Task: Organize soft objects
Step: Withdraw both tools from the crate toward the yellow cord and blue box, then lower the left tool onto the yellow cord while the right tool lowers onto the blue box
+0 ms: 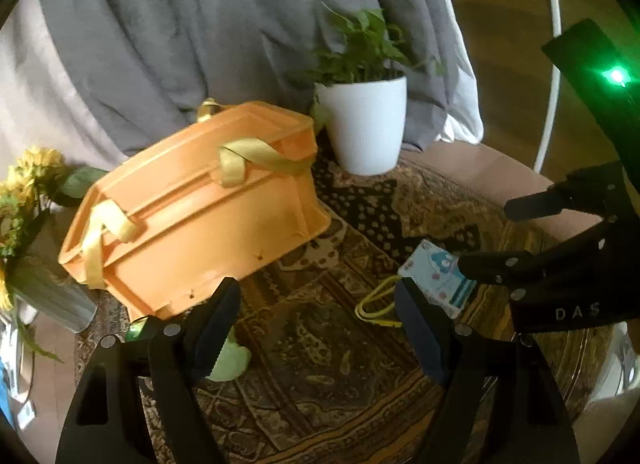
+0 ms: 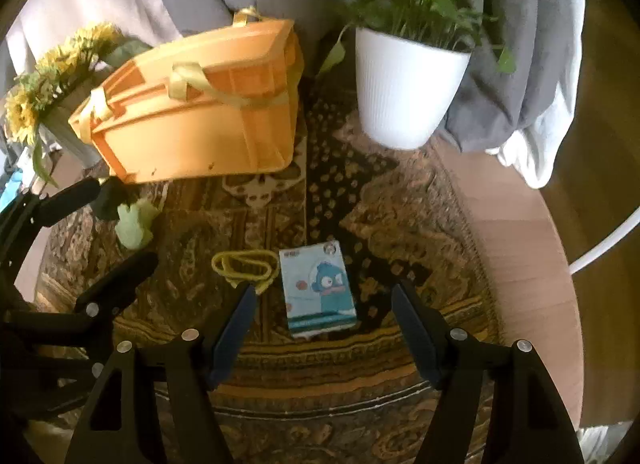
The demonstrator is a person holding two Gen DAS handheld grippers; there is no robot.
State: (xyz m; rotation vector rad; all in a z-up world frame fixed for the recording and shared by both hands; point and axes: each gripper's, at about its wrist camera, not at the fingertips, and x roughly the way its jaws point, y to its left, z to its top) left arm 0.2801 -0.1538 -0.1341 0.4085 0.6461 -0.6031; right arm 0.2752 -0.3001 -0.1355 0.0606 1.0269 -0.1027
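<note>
An orange plastic basket (image 1: 192, 204) (image 2: 192, 116) with yellow-green ribbon handles stands tilted on the patterned cloth. A pale green soft thing (image 1: 230, 360) (image 2: 134, 224) lies by its near corner, partly hidden by my left gripper's finger in the left wrist view. A tissue pack (image 1: 438, 276) (image 2: 318, 288) with a blue cartoon figure lies flat beside a yellow band (image 1: 376, 306) (image 2: 244, 266). My left gripper (image 1: 320, 320) (image 2: 124, 220) is open over the cloth. My right gripper (image 2: 324, 304) (image 1: 484, 236) is open above the pack, not touching it.
A white pot (image 1: 366, 124) (image 2: 408, 92) with a green plant stands behind the pack. Sunflowers in a ribbed vase (image 1: 28, 192) (image 2: 52, 76) stand left of the basket. Grey fabric (image 1: 180, 44) hangs behind. The round table's wooden rim (image 2: 520, 244) shows at the right.
</note>
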